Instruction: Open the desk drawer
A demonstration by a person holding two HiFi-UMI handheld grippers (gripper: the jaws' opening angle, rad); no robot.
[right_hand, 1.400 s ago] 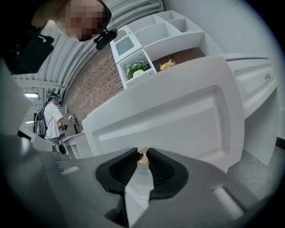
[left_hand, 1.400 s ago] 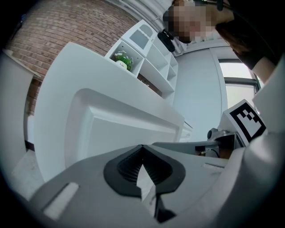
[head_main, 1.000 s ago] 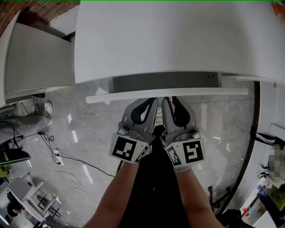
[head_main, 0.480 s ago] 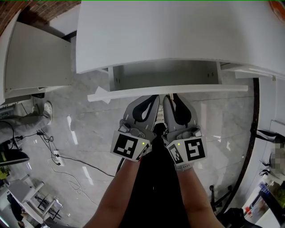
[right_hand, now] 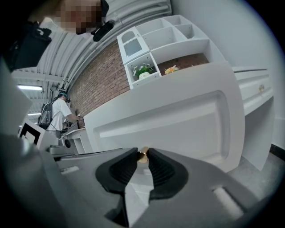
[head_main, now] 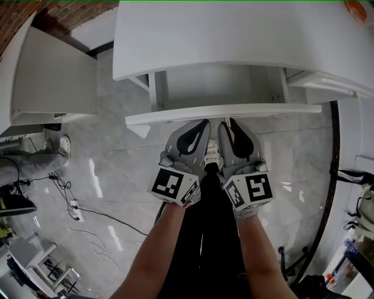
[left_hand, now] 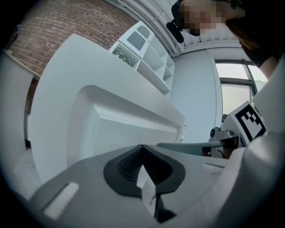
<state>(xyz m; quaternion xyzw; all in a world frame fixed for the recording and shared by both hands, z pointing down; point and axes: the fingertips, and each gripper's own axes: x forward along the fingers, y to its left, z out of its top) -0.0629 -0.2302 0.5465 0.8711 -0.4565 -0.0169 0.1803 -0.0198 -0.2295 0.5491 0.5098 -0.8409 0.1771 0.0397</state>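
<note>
The white desk (head_main: 234,35) fills the top of the head view, and its drawer stands pulled out below the edge, the bare inside (head_main: 216,87) showing behind the white drawer front (head_main: 222,112). My right gripper (head_main: 231,124) is at the middle of that front. In the right gripper view my right gripper (right_hand: 142,154) is shut on a small brass knob (right_hand: 143,156) of the recessed drawer front (right_hand: 178,120). My left gripper (head_main: 196,125) sits beside it, touching the right one. Seen from the left gripper view, my left gripper (left_hand: 142,148) has its jaws together with nothing between them, before the drawer front (left_hand: 124,129).
A second white desk (head_main: 52,76) stands at the left. Cables and a power strip (head_main: 76,209) lie on the marble floor. An orange object (head_main: 355,9) rests on the desk's far right. A white shelf unit (right_hand: 164,44) and a person in a white shirt (right_hand: 60,113) are behind.
The drawer has slid farther out from under the desk, so more of its inside shows. Both grippers have come back toward me with the drawer front.
</note>
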